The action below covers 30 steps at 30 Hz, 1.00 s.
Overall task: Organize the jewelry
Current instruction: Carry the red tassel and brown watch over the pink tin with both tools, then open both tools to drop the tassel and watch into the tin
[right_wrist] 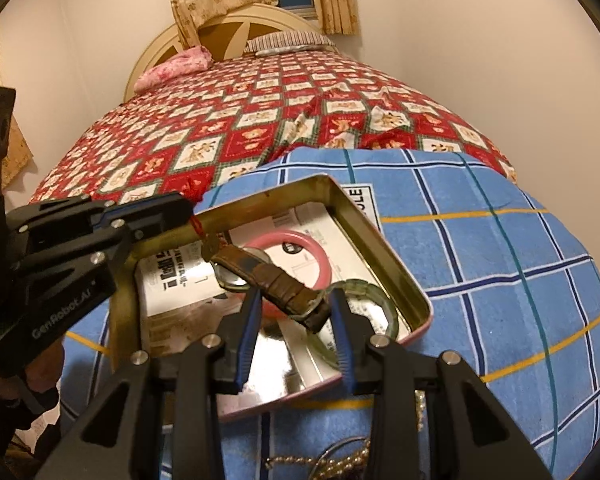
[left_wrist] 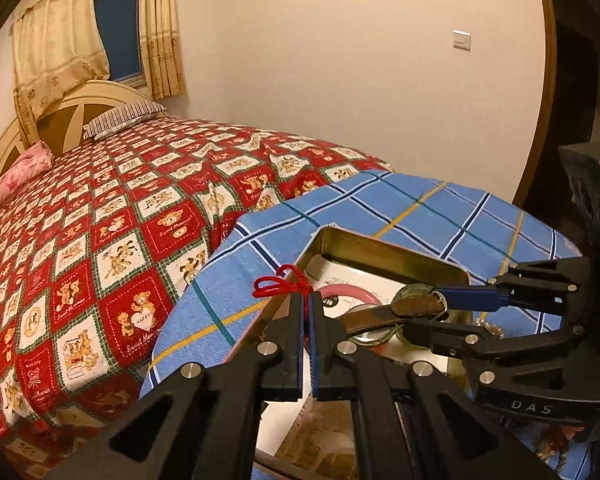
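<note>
Watch (right_wrist: pixel 268 280), brown-strapped, hangs over the open tin (right_wrist: pixel 380 240) on the blue checked cloth (right_wrist: pixel 500 260); its long axis runs from the red cord (left_wrist: pixel 288 282) at the tin's far-left rim toward the near-right corner. Left gripper (left_wrist: pixel 307 312) is pinched together on that cord; right gripper (right_wrist: pixel 296 312) stands with fingers apart astride the strap, the rust-marked strap end between the blue pads (right_wrist: pixel 342 340), contact unclear. Pink bangle (right_wrist: pixel 300 240) and green bangle (right_wrist: pixel 380 300) already lie inside; gold chains (right_wrist: pixel 340 460) wait on the cloth just beside the tin's near edge. The right gripper is the nearer to the strap's free end, so guiding it down looks to fall to that side.
</note>
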Tool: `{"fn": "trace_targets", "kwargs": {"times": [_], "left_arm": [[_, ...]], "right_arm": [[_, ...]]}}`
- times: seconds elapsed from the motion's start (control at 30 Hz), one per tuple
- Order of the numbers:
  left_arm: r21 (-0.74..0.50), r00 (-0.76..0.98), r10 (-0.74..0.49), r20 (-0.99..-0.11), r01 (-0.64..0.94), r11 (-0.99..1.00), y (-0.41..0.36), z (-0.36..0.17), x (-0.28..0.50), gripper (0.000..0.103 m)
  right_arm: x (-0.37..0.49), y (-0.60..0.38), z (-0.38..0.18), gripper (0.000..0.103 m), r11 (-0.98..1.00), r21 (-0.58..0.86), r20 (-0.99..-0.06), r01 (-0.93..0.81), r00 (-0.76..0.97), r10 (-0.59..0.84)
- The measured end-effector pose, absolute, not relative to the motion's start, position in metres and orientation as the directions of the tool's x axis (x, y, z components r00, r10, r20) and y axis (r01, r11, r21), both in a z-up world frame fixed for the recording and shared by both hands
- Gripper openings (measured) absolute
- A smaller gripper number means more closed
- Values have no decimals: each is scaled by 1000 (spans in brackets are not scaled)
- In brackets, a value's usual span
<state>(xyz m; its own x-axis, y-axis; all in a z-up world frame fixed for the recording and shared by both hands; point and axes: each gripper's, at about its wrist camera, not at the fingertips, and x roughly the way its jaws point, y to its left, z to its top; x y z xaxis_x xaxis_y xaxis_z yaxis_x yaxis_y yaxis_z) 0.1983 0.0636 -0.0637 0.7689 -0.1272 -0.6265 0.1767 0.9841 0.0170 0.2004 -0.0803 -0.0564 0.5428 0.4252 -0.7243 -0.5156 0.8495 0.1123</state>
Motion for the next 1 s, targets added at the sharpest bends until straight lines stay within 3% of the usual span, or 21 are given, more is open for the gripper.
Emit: {"fn": "trace_targets", "kwargs": {"times": [0.73,1.0], "left_arm": [[51,725,-89,-683,168,984,54,-74,200,4],[96,730,-33,-683,134,986,55,-72,195,8]], "right_arm": [[200,-79,-68,42,863,96,-739,-496,546,396],[192,-83,-61,62,866,100,-721,-489,565,402]]}}
